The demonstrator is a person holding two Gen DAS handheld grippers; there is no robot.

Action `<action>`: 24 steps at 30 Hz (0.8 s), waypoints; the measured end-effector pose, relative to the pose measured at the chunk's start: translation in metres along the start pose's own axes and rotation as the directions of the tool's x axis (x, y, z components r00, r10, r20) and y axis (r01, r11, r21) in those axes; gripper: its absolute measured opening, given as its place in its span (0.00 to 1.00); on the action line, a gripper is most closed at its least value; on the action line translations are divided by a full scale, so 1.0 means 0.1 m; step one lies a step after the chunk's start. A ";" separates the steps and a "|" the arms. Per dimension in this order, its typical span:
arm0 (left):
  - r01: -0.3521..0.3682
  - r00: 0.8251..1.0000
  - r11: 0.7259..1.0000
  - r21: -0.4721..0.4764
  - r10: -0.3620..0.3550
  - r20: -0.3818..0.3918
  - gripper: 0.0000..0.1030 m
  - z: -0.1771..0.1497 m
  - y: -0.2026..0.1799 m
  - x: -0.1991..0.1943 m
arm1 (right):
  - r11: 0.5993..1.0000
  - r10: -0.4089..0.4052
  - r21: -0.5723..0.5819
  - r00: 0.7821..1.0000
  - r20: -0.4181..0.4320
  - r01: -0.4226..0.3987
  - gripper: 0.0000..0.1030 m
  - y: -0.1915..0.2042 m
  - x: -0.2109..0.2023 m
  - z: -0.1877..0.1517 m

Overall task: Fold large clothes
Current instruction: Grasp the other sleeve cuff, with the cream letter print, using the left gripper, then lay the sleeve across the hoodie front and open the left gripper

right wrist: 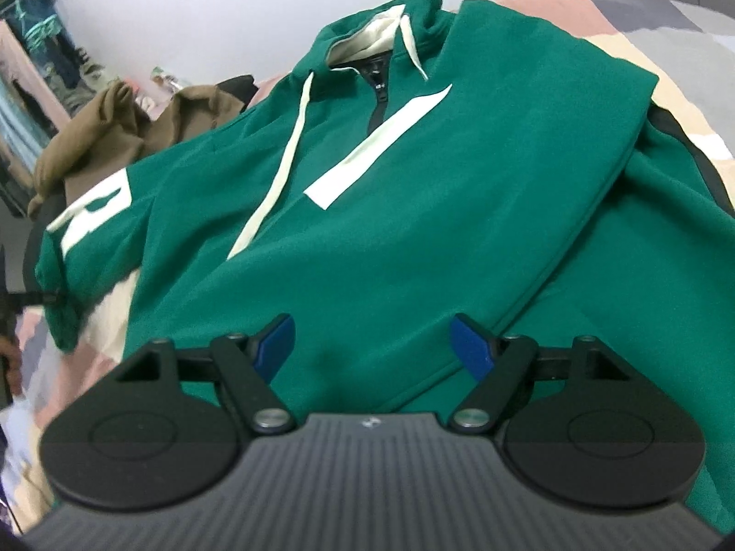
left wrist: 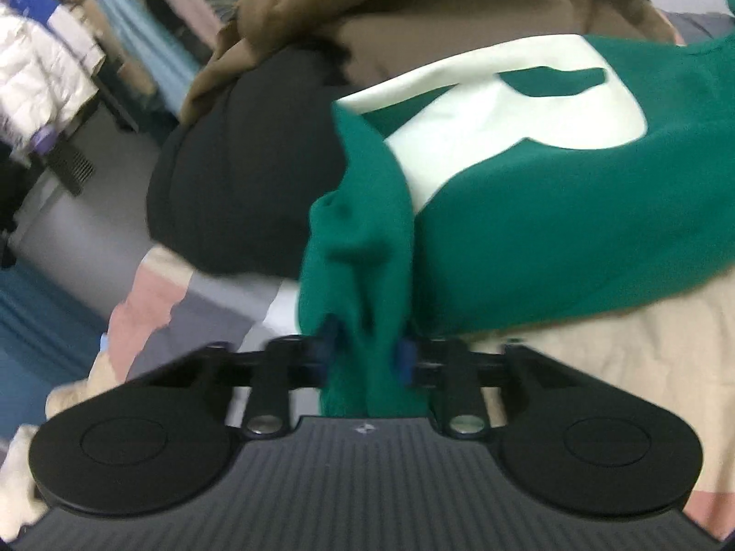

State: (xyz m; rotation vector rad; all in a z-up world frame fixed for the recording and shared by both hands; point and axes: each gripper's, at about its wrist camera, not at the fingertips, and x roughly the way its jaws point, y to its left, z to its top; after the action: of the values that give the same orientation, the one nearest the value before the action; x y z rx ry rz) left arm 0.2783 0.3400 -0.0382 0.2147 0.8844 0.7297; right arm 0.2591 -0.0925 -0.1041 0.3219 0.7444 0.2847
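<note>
A green hoodie (right wrist: 413,211) with cream drawstrings and a white chest stripe lies spread, front up, on the bed. Its left sleeve (left wrist: 551,211), marked with a big cream letter R, stretches out to the side. My left gripper (left wrist: 365,353) is shut on that sleeve's bunched cuff (left wrist: 358,275), its blue pads pressing the green cloth. It also shows as a dark shape at the cuff in the right wrist view (right wrist: 32,298). My right gripper (right wrist: 372,340) stands open just above the hoodie's lower body, nothing between its pads. The right side of the hoodie lies folded inward.
The bed cover (left wrist: 620,321) is patchwork in cream, pink and grey. A brown garment (left wrist: 413,9) and a black garment (left wrist: 248,174) are heaped beyond the sleeve. Hanging clothes (left wrist: 46,69) fill the far left. A hand (right wrist: 7,358) shows at the left edge.
</note>
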 end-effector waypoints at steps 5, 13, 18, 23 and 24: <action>0.057 0.998 0.998 -0.041 -0.055 0.040 0.06 0.18 0.25 -0.49 | 1.000 -0.002 -0.010 1.000 0.024 0.002 0.74 -0.01 -0.05 0.03; 0.252 0.961 0.966 -0.063 -0.243 0.131 0.06 0.65 0.54 -2.10 | 0.999 0.015 0.028 0.999 0.045 -0.016 0.74 -0.09 -0.24 -0.01; 0.430 0.880 0.903 -0.009 -0.417 0.226 0.06 0.87 0.35 -3.13 | 0.997 0.047 0.064 0.996 0.080 -0.052 0.74 -0.11 -0.44 0.04; 0.578 0.776 0.811 0.089 -0.580 0.247 0.06 0.80 -0.25 -3.88 | 0.995 0.061 0.076 0.991 0.122 -0.071 0.74 -0.16 -0.63 0.04; 0.609 0.752 0.786 0.109 -0.616 0.234 0.06 0.74 -0.43 -3.98 | 0.994 0.059 0.080 0.990 0.125 -0.069 0.74 -0.18 -0.65 0.03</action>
State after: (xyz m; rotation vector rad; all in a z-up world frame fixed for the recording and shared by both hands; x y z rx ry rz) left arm 0.1911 0.0543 0.2386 0.0283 0.6524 0.0626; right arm 0.2185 -0.1332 -0.0688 0.4399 0.6265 0.2919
